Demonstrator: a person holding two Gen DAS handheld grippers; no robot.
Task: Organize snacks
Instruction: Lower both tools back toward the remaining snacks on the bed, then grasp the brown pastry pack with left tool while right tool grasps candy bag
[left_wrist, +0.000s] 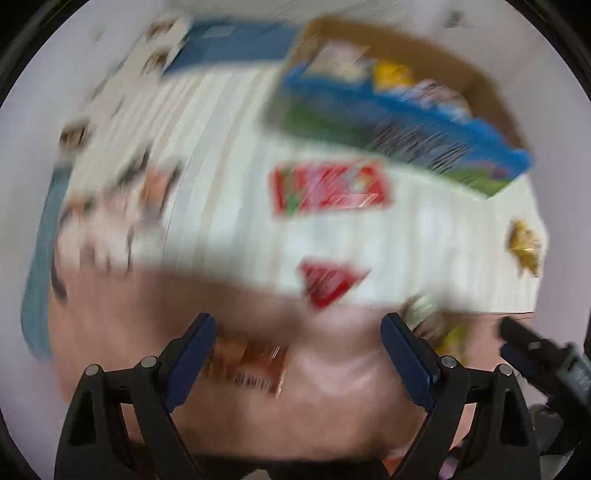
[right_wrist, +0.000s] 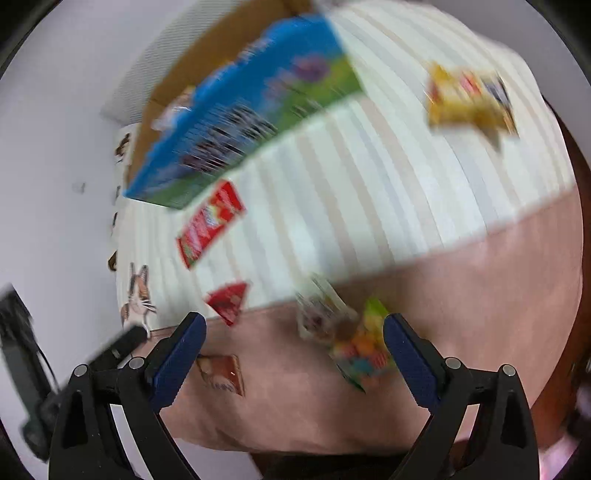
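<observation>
Both views are motion-blurred. A blue and green box (left_wrist: 399, 125) stands on the striped cloth, open on top, with snack packs inside; it also shows in the right wrist view (right_wrist: 251, 110). Loose snacks lie around: a red pack (left_wrist: 328, 188) (right_wrist: 210, 225), a red triangular pack (left_wrist: 328, 282) (right_wrist: 229, 301), an orange-brown pack (left_wrist: 251, 365) (right_wrist: 221, 373), a colourful green pack (right_wrist: 364, 349) and a yellow pack (right_wrist: 469, 99). My left gripper (left_wrist: 299, 354) is open and empty above the pink cloth. My right gripper (right_wrist: 295, 354) is open and empty, its right finger beside the colourful pack.
A white striped cloth (right_wrist: 369, 192) covers the far part of the surface, a pink cloth (right_wrist: 461, 302) the near part. A brown cardboard box (left_wrist: 461, 62) stands behind the blue box. The right gripper shows at the left wrist view's right edge (left_wrist: 546, 362).
</observation>
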